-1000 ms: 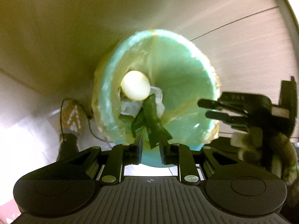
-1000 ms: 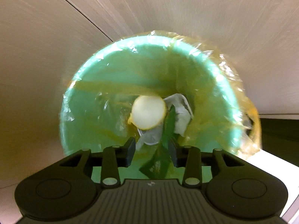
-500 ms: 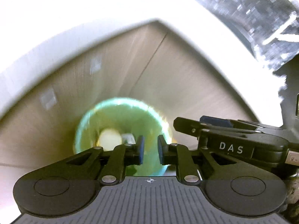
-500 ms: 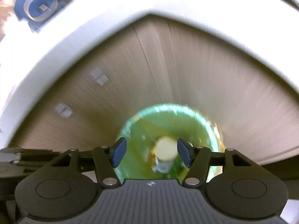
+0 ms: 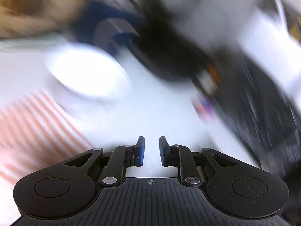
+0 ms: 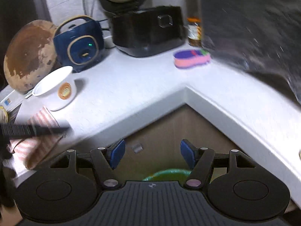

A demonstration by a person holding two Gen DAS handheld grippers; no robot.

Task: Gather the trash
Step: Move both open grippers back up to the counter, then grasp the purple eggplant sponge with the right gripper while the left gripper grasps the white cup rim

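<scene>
The green trash bin [image 6: 169, 175] shows only as a rim low in the right wrist view, below the counter corner. My right gripper [image 6: 152, 154] is open and empty above it. My left gripper [image 5: 150, 151] has its jaws a small gap apart with nothing between them, over the white counter [image 5: 150, 113]; that view is heavily blurred. A pink-striped paper cup [image 6: 40, 131] lies on its side at the counter's left edge, partly behind the dark body of the left gripper [image 6: 22, 130]. It also shows at the left of the left wrist view [image 5: 32, 124].
On the white corner counter [image 6: 131, 86] stand a white cup [image 6: 56, 89], a navy cooker [image 6: 80, 45], a black appliance [image 6: 148, 32], a jar [image 6: 193, 32] and a pink-purple sponge [image 6: 191, 58]. A round wooden board [image 6: 28, 56] leans at left. A dark speckled surface [image 6: 254, 28] fills the right.
Both grippers have lifted away from the green bin up to counter height. The left gripper let go of the green wrapper, which stayed in the bin. The right gripper opened wide.
</scene>
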